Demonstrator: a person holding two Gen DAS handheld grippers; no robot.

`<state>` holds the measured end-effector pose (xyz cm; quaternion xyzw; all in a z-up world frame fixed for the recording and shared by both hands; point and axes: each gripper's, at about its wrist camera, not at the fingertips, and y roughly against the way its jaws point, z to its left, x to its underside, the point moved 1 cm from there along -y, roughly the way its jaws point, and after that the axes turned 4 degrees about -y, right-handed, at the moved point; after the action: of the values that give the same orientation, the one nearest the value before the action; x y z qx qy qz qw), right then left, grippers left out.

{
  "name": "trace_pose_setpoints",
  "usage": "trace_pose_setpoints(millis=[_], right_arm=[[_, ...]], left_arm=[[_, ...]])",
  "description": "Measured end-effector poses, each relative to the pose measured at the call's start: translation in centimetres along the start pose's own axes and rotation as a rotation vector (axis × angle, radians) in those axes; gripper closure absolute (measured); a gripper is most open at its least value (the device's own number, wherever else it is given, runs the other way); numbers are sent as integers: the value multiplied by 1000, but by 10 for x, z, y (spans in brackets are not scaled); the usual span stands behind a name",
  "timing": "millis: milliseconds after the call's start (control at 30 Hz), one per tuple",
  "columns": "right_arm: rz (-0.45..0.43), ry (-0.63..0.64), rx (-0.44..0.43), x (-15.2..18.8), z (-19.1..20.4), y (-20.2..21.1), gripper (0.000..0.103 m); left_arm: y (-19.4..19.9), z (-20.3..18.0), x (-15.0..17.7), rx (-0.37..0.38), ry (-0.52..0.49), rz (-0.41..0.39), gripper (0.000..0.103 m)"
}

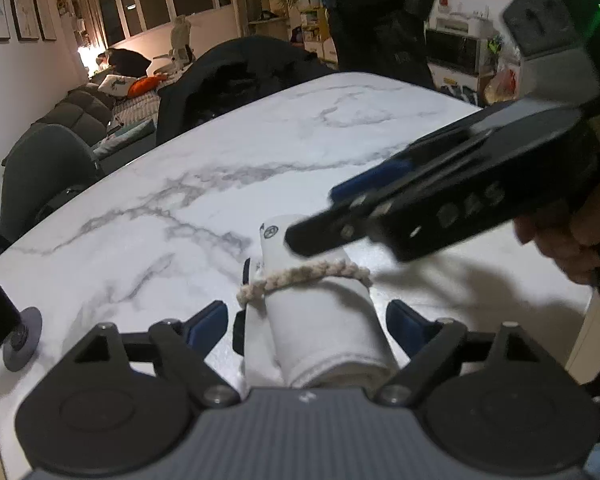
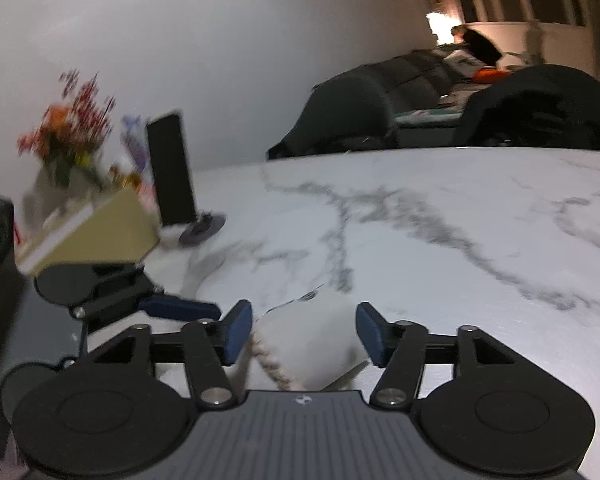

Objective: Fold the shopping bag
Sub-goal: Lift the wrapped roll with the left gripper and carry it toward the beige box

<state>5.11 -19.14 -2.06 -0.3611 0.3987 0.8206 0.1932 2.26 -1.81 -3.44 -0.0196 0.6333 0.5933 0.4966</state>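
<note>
Left gripper (image 1: 306,322): my jaws spread wide, straddling the rolled shopping bag (image 1: 320,332), gripping nothing. Right gripper (image 2: 305,334): likewise wide, poised over the roll's far end, empty. Bag: white, rolled tight, braided cord handle (image 1: 300,278) wrapped round it, lying on the marble table (image 1: 260,152). Step, as I judge it: final securing. Next move: tuck the cord or lift clear.

Marble table (image 1: 228,152), flowers (image 2: 72,136), dark sofa (image 1: 80,108), draped chairs (image 1: 236,80).
</note>
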Motion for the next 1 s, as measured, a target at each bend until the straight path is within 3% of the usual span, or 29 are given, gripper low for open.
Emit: trace_pose_setpoints(millis=[100,467,733,1000], right_arm=[[-33,-59,19,1,-9,14,34],[-95,-110,118,13,-16,42,13],[-83,-117,131,22,-16,45,9],[-77,-113,150,27,-16,46,9]], left_arm=[[-3,-2,-4,-27,-15,13,14],[-26,-6,-13,-8,27,53,10],[-39,-5,-8,-67,45,70,17],[-48,10,-1,-58,141,50,25]])
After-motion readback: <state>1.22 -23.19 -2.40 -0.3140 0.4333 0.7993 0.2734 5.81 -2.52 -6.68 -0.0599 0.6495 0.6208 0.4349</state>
